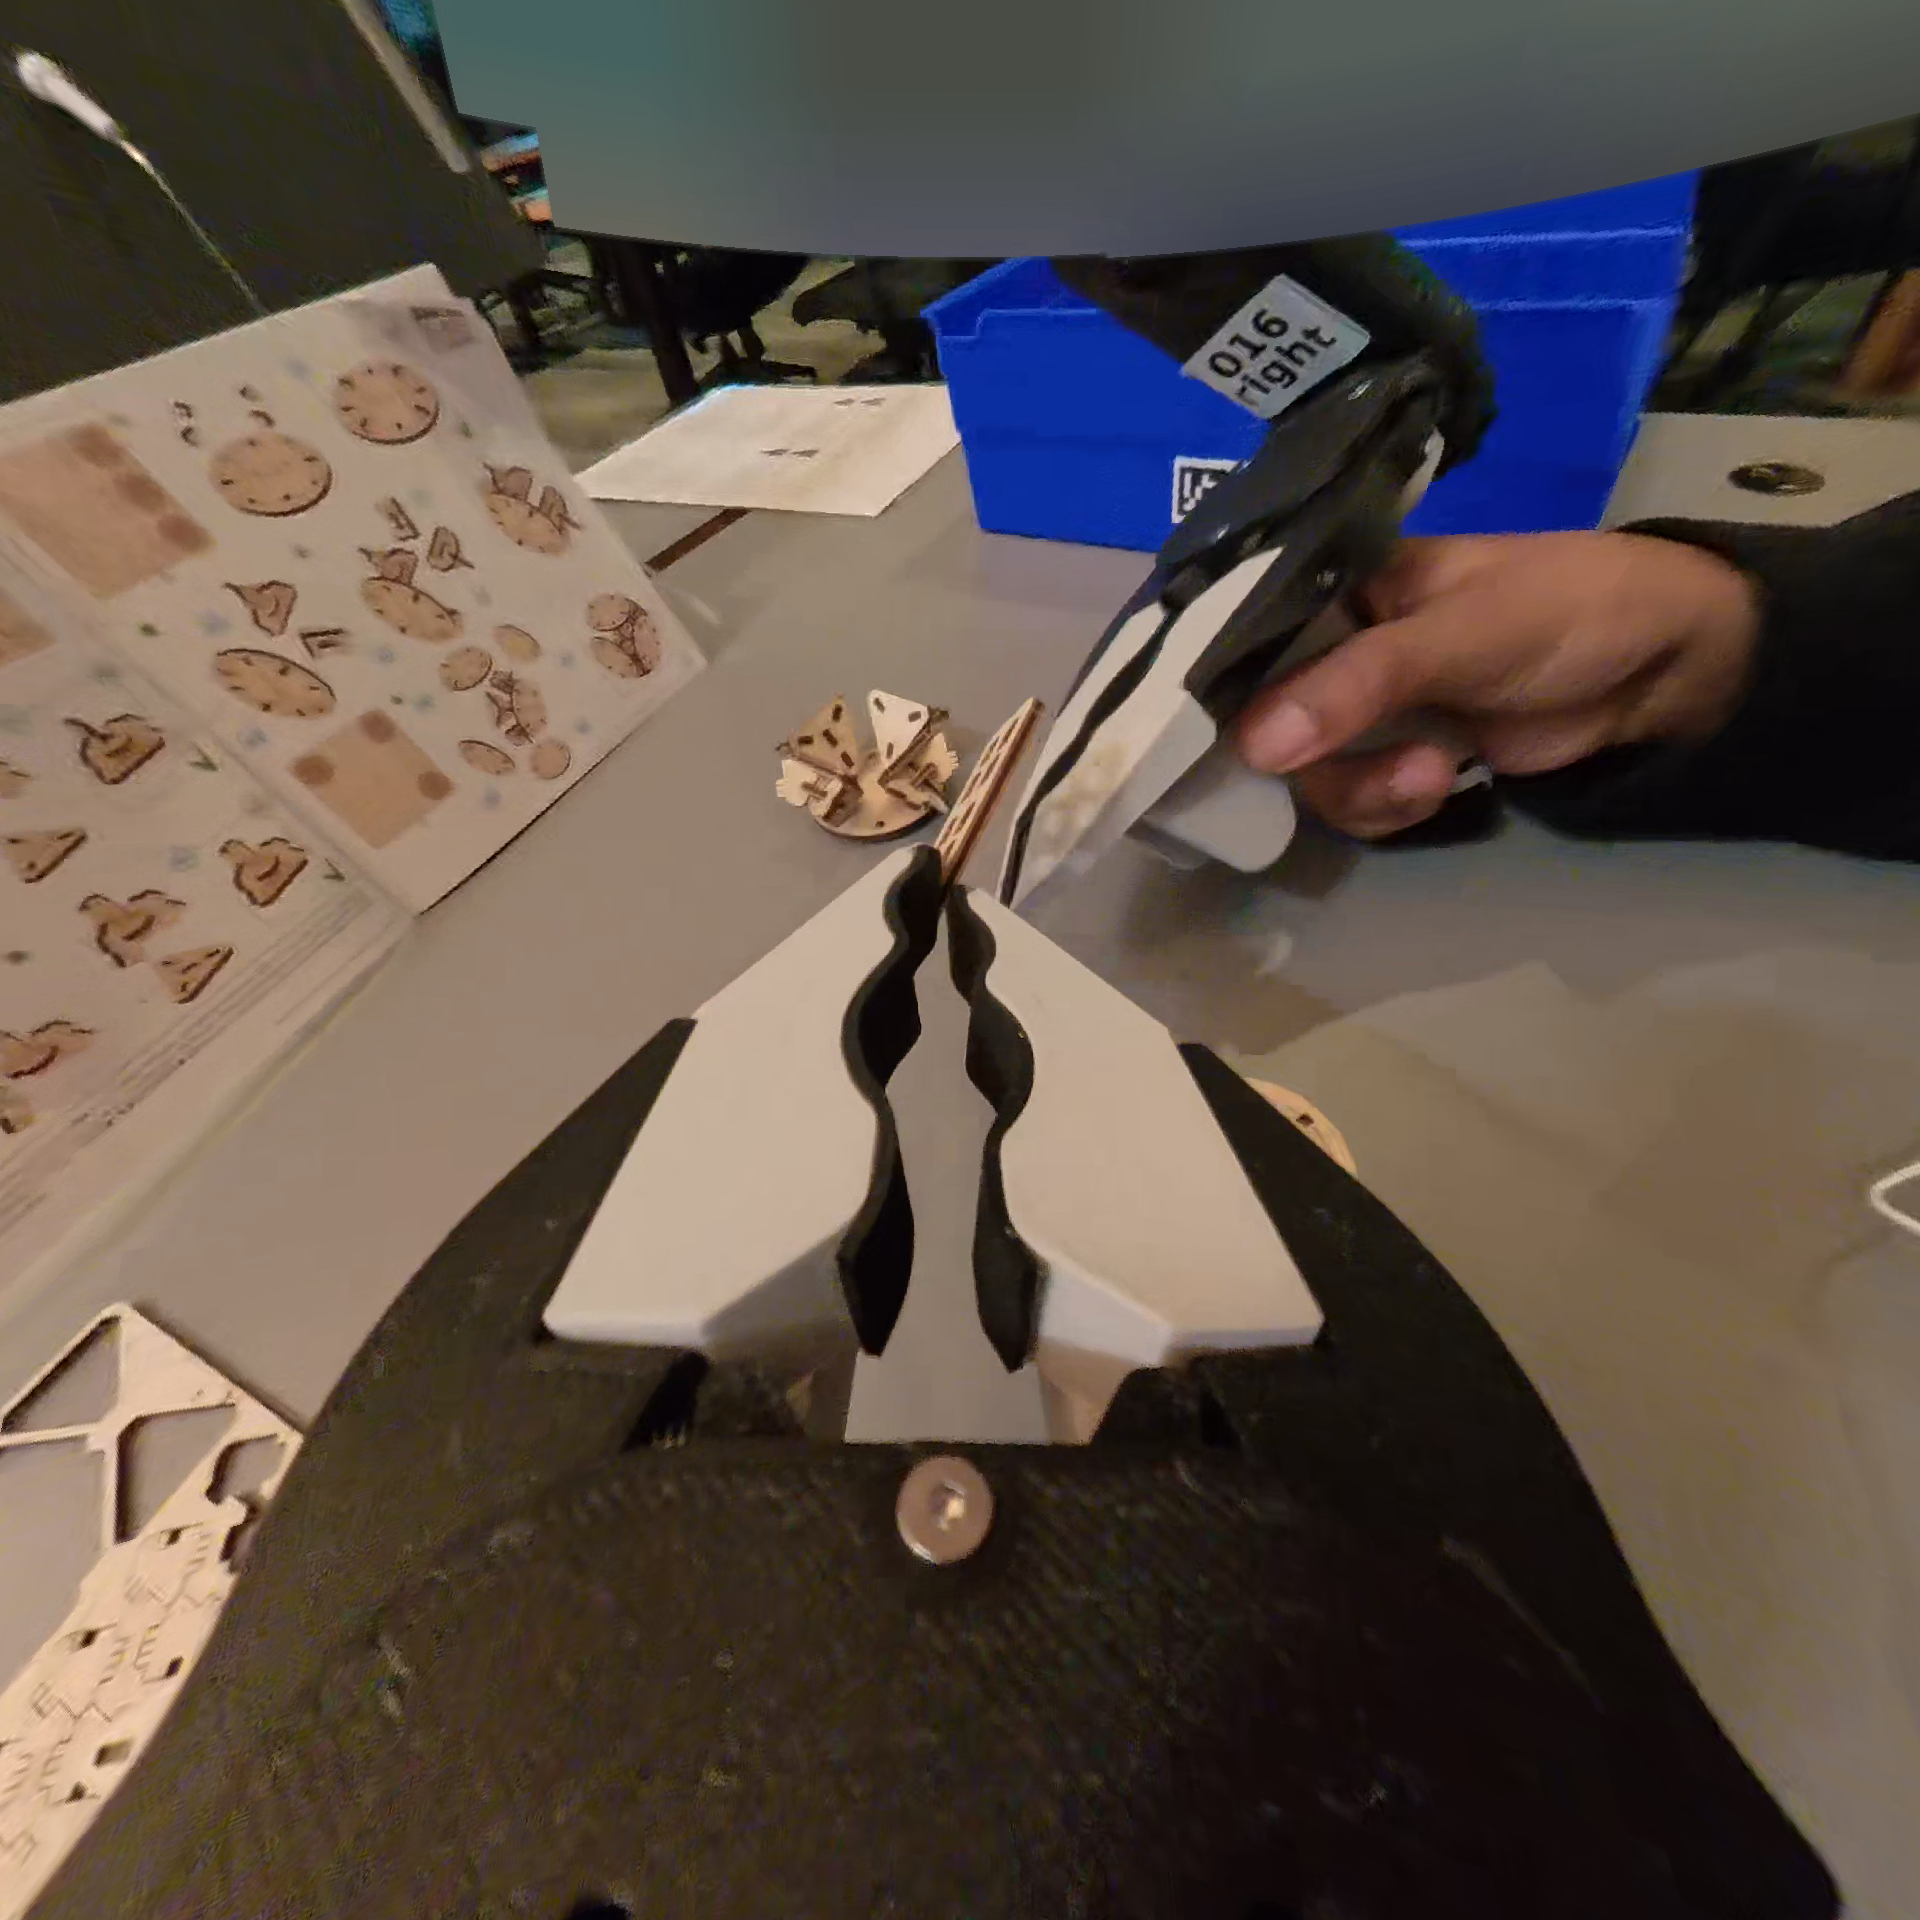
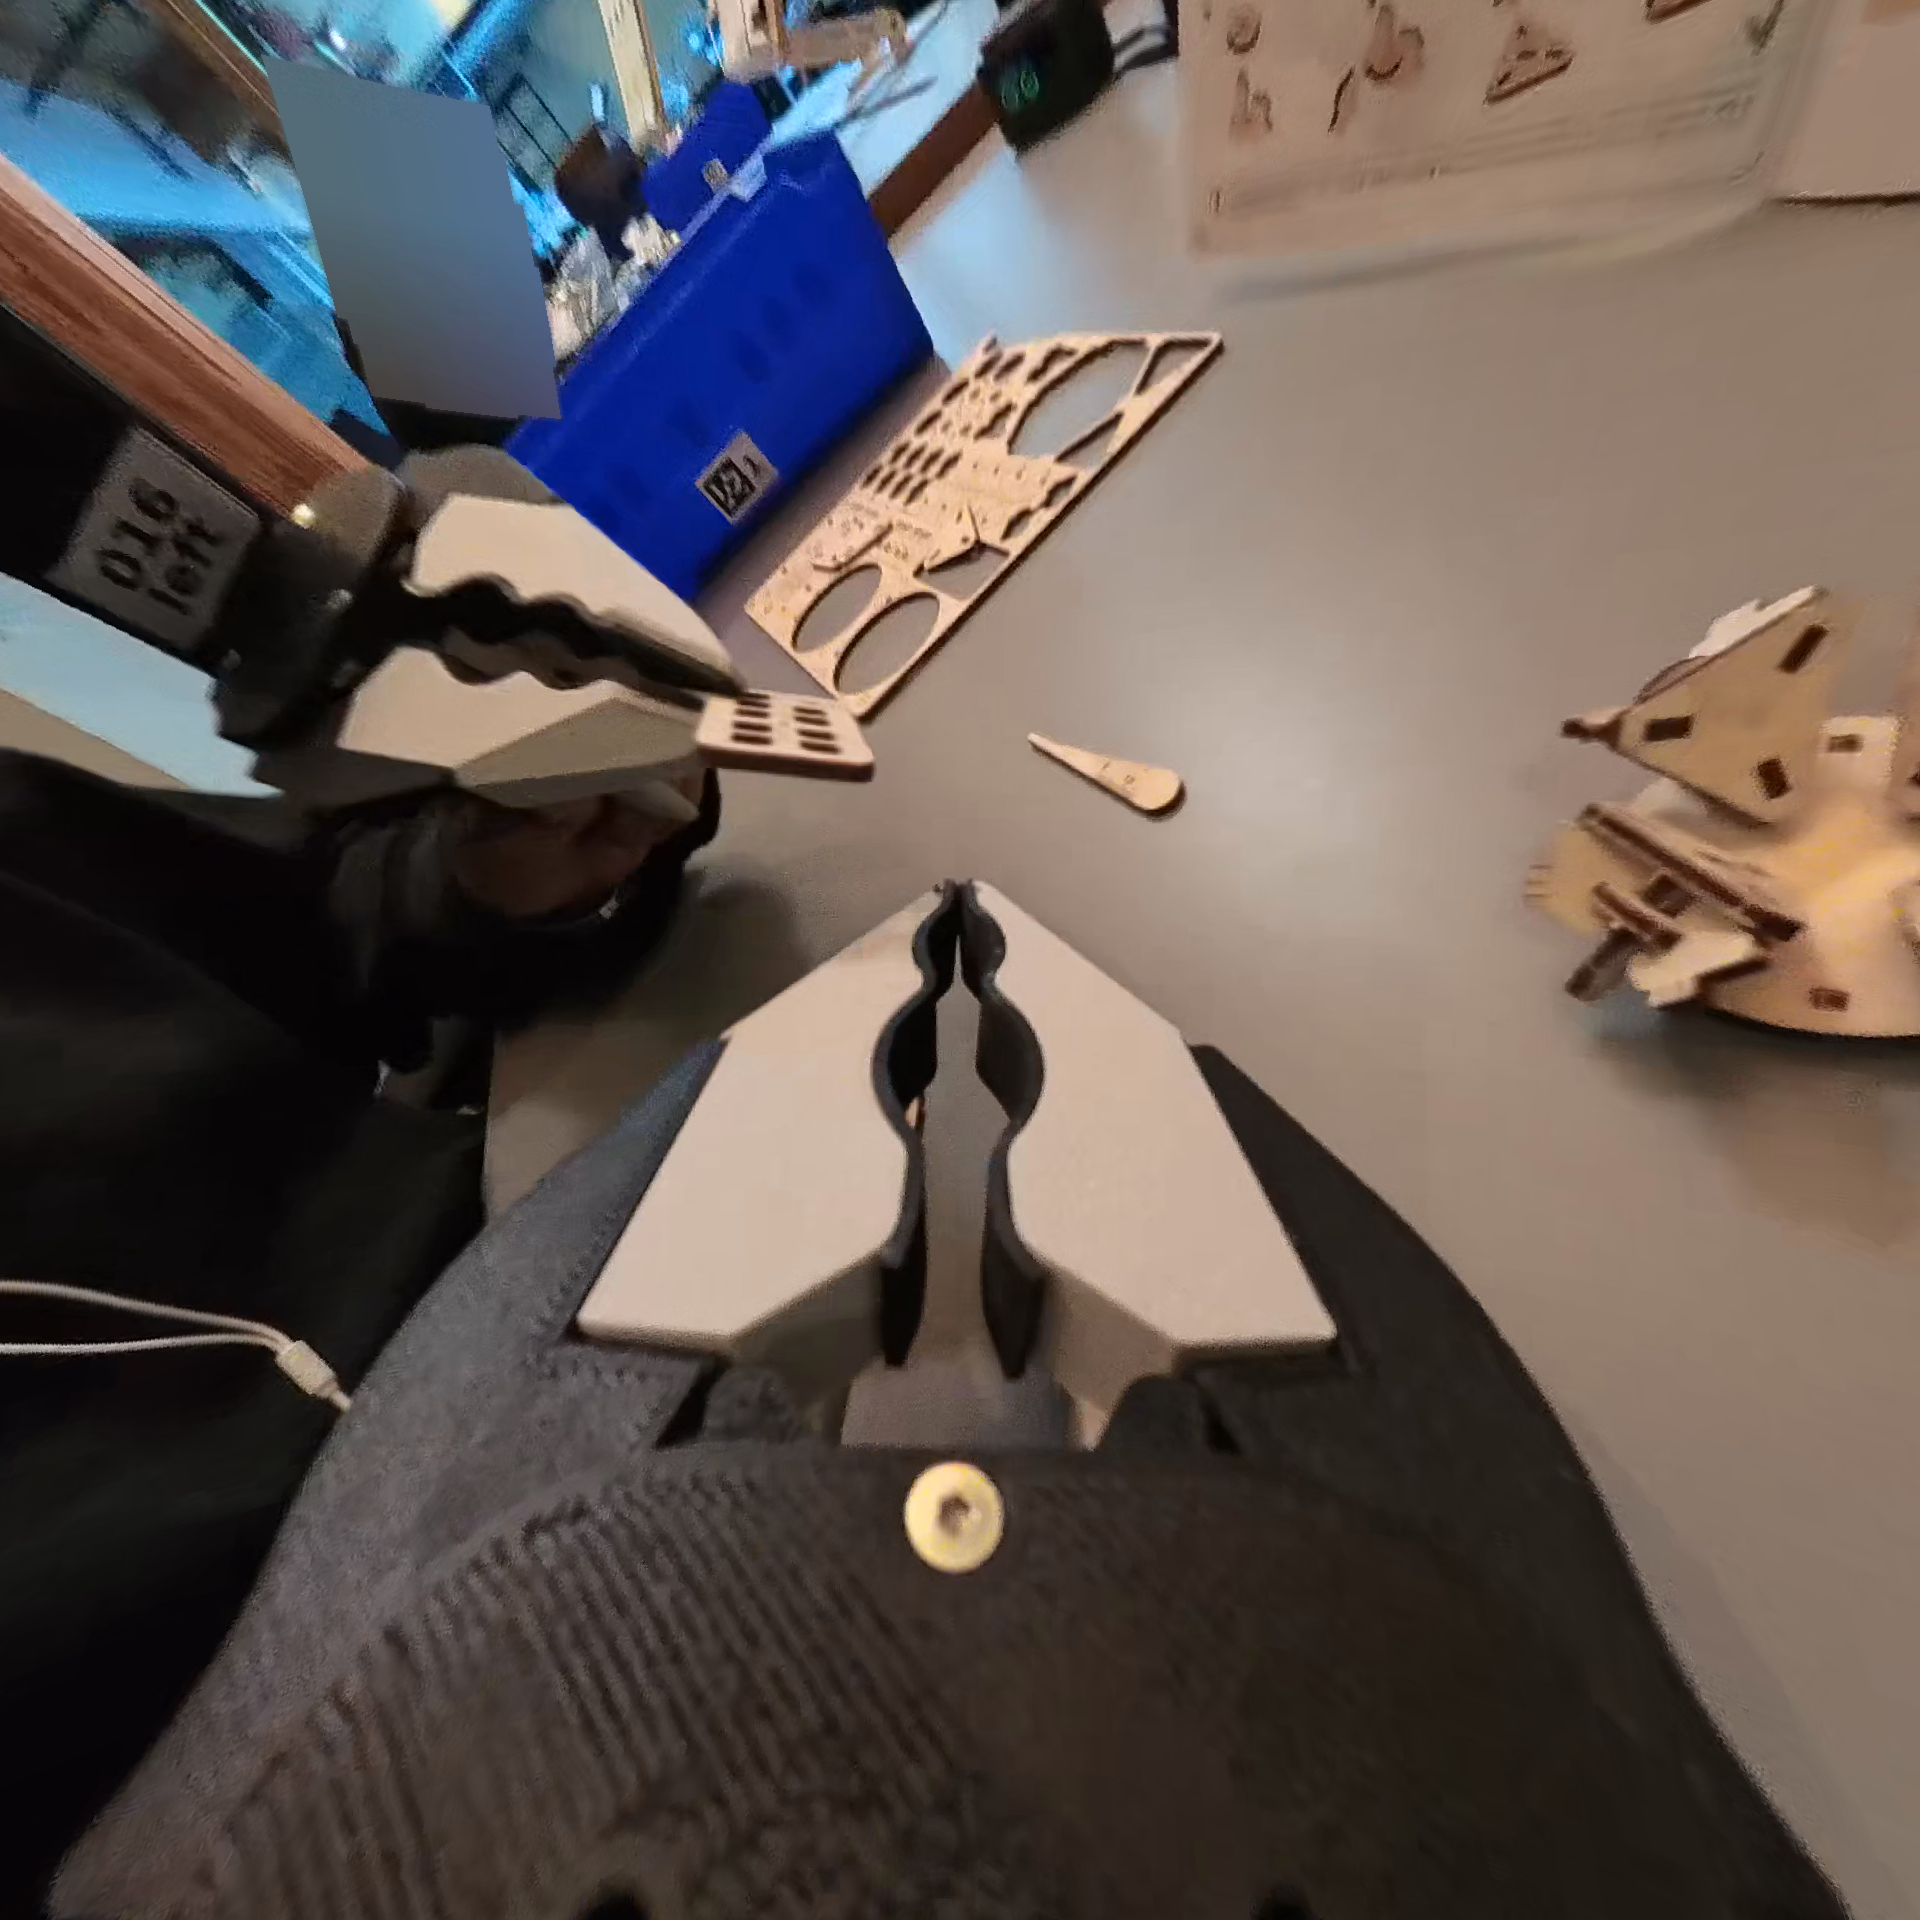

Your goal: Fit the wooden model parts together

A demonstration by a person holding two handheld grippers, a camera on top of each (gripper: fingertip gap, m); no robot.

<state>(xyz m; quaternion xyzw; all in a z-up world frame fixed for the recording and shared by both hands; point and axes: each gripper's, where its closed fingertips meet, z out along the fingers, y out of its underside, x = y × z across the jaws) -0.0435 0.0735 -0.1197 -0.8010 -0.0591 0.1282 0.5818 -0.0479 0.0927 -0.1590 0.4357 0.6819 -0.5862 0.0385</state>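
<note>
My left gripper (image 1: 940,871) is shut on a thin wooden plate with rows of slots (image 1: 989,781) and holds it above the grey table. The right wrist view shows the same: the left gripper (image 2: 717,694) with the plate (image 2: 787,735) sticking out of its tips. My right gripper (image 2: 961,891) is shut, its pads meet at the tips and nothing shows between them. It hangs just right of the held plate (image 1: 1023,873). The partly built wooden model on a round base (image 1: 860,771) stands on the table beyond both grippers, at the right edge of the right wrist view (image 2: 1745,831).
A small teardrop-shaped wooden piece (image 2: 1110,774) lies on the table. A punched-out wooden sheet (image 2: 977,509) lies near a blue bin (image 2: 727,343). An instruction sheet (image 1: 312,582) lies left. A white cable (image 2: 208,1340) runs at lower left. Across from one pair of fingers to the other is roughly 5 cm.
</note>
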